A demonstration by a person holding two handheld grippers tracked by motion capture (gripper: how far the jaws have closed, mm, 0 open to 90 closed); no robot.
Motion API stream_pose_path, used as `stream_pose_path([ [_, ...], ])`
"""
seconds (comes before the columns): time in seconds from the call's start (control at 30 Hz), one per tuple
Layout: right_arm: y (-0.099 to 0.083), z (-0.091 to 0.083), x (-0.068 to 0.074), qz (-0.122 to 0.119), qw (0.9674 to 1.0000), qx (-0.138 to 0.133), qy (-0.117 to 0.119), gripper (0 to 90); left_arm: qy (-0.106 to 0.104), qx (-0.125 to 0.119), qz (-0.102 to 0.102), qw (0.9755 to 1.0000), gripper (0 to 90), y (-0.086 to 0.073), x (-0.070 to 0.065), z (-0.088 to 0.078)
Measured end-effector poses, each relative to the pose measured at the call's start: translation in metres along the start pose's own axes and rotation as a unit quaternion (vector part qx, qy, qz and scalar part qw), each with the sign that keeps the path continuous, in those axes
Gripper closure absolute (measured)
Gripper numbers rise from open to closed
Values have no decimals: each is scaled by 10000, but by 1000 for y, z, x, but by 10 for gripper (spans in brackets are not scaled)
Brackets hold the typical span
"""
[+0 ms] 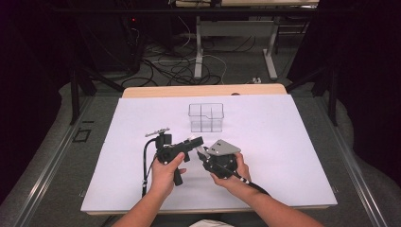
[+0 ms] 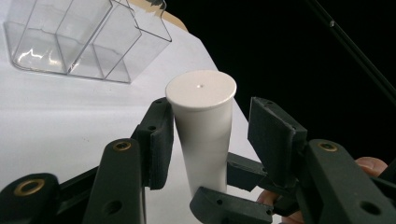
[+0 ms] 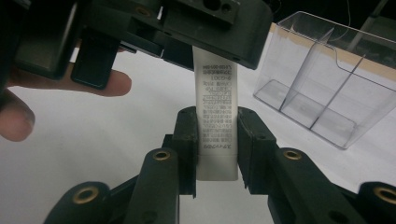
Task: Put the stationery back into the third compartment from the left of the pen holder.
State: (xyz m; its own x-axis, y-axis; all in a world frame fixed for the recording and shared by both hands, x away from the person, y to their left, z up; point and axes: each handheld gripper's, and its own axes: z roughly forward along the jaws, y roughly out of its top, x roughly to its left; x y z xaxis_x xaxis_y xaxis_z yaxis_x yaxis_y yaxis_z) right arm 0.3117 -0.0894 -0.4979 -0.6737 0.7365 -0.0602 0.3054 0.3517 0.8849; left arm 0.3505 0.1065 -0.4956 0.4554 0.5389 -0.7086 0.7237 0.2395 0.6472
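Note:
A white tube (image 2: 205, 135) with a round flat cap is held over the white sheet (image 1: 283, 156), between my two grippers. My right gripper (image 3: 217, 137) is shut on its flat printed end (image 3: 215, 102), both pads pressing on it. My left gripper (image 2: 217, 126) is around the cap end: one pad (image 2: 161, 140) touches the tube, while the other pad (image 2: 275, 135) stands apart from it. In the high view the left gripper (image 1: 196, 142) and the right gripper (image 1: 204, 153) meet tip to tip at the middle front of the sheet.
A clear plastic box (image 1: 206, 117) with divided compartments stands on the sheet just beyond the grippers, also seen as the box (image 2: 79, 37) and the box (image 3: 322, 79). The table's wooden edge (image 1: 203, 90) runs at the back. Cables lie on the floor beyond.

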Motion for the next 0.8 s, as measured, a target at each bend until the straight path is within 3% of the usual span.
stream_pose_path([
  [0.37,0,-1,3,-38,10000,66,61,711,24,1,-102,9999,591,-1,4,1],
  [0.43,0,-1,3,-41,9999,90,70,711,55,-5,-268,9996,623,-1,3,-1],
  [0.53,-1,0,4,-37,10000,4,71,711,39,1,-274,9996,650,-1,5,-1],
  [0.8,-1,1,4,-59,9999,124,81,711,67,57,-289,9995,660,-2,8,-1],
])
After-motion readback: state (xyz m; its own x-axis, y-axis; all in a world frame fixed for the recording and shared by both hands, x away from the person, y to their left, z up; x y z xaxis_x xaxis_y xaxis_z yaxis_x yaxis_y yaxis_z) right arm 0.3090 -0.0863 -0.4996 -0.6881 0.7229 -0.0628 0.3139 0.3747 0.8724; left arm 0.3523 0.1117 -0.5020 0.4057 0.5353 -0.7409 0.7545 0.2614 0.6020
